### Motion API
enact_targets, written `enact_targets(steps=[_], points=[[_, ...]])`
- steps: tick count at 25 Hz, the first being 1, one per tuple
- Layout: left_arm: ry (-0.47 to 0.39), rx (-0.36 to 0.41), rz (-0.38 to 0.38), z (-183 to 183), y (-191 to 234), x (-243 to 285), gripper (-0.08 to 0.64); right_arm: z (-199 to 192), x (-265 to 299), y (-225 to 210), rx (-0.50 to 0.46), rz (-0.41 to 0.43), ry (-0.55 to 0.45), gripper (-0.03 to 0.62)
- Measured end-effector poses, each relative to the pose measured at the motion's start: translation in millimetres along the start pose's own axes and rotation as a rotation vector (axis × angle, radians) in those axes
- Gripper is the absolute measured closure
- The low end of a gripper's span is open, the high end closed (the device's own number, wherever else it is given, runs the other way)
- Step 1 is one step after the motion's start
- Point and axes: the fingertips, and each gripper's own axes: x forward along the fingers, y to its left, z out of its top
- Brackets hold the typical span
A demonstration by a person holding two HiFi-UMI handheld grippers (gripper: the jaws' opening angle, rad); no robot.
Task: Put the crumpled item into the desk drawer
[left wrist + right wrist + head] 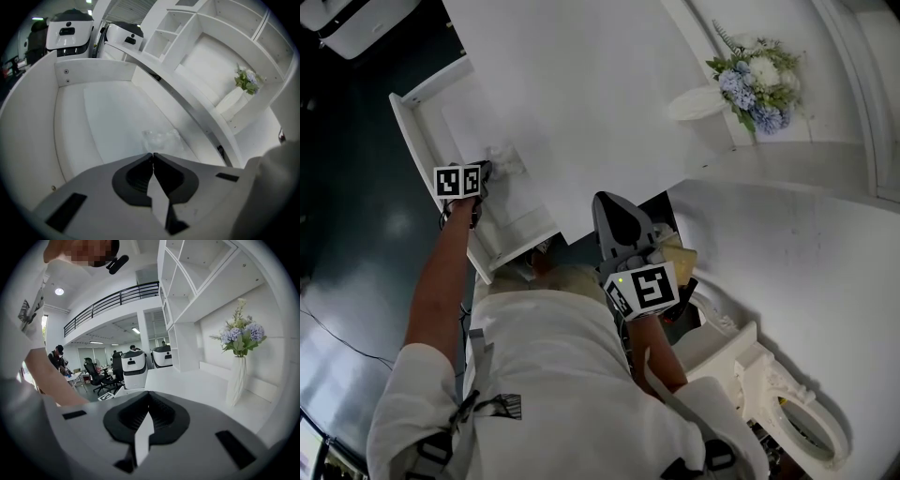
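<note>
Read the left gripper (153, 154) as shut, tips pressed together with no gap and nothing bulky between; cannot rule out a thin edge of film caught there. Find the item (161, 139), a crumpled clear wad, just past those tips, lying on the floor of the open drawer (70, 136), toward the side nearest the desk (609, 84). Treat the step in hand as settling the wad inside: by the look of it, placing nearly done, with letting go and shutting left to do. Ease the jaws apart a little first, in case of a pinched corner, then lift straight up and away to avoid dragging the wad back out over a wall. Nudge with closed tips only if needed, and lightly: probably light and springy, apt to skitter or puff open. Press low and flat, below the rim, to avoid a snag under the desk edge on closing. Leave the right gripper (149, 397) alone for now: shut, empty, held near the body and aimed across the desktop. Save it for pushing the drawer front, square and slow, to avoid jamming. Steer clear of the vase (236, 376) of flowers farther along the desk, well apart from the drawer.
</note>
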Motion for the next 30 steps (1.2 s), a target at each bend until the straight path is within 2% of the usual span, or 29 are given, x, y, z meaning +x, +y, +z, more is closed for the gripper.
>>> enact_targets(steps=[3,7,11,12,15,16,22,26,30], points=[[0.002,0.027,0.067,2,8,-1,0.543,-1,-2,-5,0.001,-0.008,0.000,0.583],[-0.013,0.030,0.109,1,13,-1,0.541,-5,-4,-7,0.005,-0.011,0.000,0.583],[-0.078,0.030,0.152,10,17,-10,0.528,-5,-6,-9,0.007,-0.014,-0.001,0.583],[-0.094,0.026,0.152,13,17,-12,0.505,-4,-6,-9,0.009,-0.014,-0.003,0.583],[-0.122,0.011,0.144,17,15,-18,0.401,-2,-5,-7,0.012,-0.007,-0.016,0.583],[-0.128,0.008,0.141,17,15,-20,0.387,-1,-5,-5,0.012,-0.002,-0.021,0.583],[-0.228,-0.048,0.089,29,7,-39,0.377,5,1,11,0.005,0.029,-0.044,0.583],[-0.341,-0.069,0.025,45,-9,-60,0.370,6,4,22,-0.004,0.051,-0.046,0.582],[-0.495,-0.100,-0.051,69,-24,-97,0.368,13,9,41,-0.016,0.079,-0.064,0.583]])
